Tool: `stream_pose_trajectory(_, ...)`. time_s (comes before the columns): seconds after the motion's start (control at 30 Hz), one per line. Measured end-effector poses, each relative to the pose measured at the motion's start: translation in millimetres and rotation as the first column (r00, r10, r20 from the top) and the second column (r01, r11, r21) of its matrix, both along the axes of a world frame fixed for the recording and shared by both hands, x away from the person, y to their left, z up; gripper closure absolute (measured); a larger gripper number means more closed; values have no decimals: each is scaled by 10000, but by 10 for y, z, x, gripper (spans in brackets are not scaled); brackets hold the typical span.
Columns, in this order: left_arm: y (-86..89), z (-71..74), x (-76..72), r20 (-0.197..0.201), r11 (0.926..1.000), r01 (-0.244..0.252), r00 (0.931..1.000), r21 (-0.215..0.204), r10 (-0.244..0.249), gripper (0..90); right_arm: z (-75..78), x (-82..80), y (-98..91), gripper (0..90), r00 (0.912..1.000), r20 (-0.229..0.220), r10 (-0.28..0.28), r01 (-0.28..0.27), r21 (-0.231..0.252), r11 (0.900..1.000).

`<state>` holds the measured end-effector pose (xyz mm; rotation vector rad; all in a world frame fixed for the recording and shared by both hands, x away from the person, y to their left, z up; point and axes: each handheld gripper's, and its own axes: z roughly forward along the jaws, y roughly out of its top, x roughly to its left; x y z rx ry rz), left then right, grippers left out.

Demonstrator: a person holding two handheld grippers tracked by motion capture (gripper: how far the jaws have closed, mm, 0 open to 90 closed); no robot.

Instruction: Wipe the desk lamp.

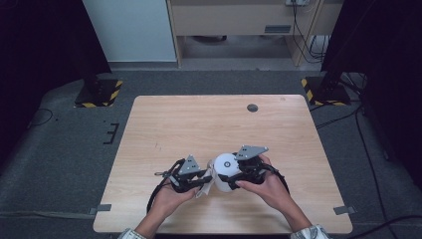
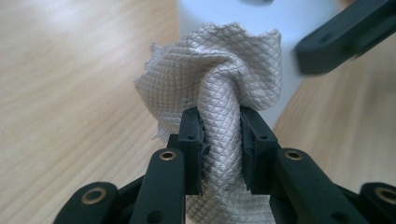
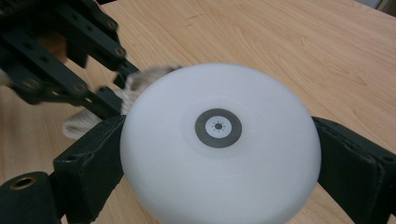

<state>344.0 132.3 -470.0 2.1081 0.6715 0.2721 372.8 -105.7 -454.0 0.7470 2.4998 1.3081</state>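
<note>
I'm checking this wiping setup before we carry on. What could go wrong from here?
The left hand-held gripper pinches only a narrow fold of the grey cloth, so it may slip out during rubbing. The right hand-held gripper clamps the smooth round white lamp at its sides; sideways pressure could twist it loose.

My high view looks forward and down on the whole table (image 1: pixel 164 119) from well above. My left gripper view sits very near the cloth (image 2: pixel 219 98), facing the white lamp (image 2: pixel 261 28) (wall only); my right gripper view looks down on that lamp's top, close.
</note>
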Motion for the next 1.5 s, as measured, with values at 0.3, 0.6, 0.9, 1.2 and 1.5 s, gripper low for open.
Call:
stream_pose_trajectory(0.3,-139,-270,35,-638,9929,371,9975,1133,-300,719,1,2,-1,91,10000,-35,-25,25,7,10000)
stream_pose_trajectory(0.6,69,-10,119,218,9971,-408,9989,-638,423,719,4,-6,-4,91,10000,-35,65,-65,-20,10000)
stream_pose_trajectory(0.9,-20,-266,173,-676,9983,16,9977,584,24,718,-2,-37,-20,90,10000,-34,22,-22,28,10000)
stream_pose_trajectory(1.2,69,-162,180,-350,9997,-200,9992,151,205,718,-40,-92,-77,67,9999,110,-115,112,276,9996)
stream_pose_trajectory(1.5,55,-61,169,-187,9998,-161,9997,-69,160,718,-175,-129,-85,63,9996,229,-137,138,-41,9999)
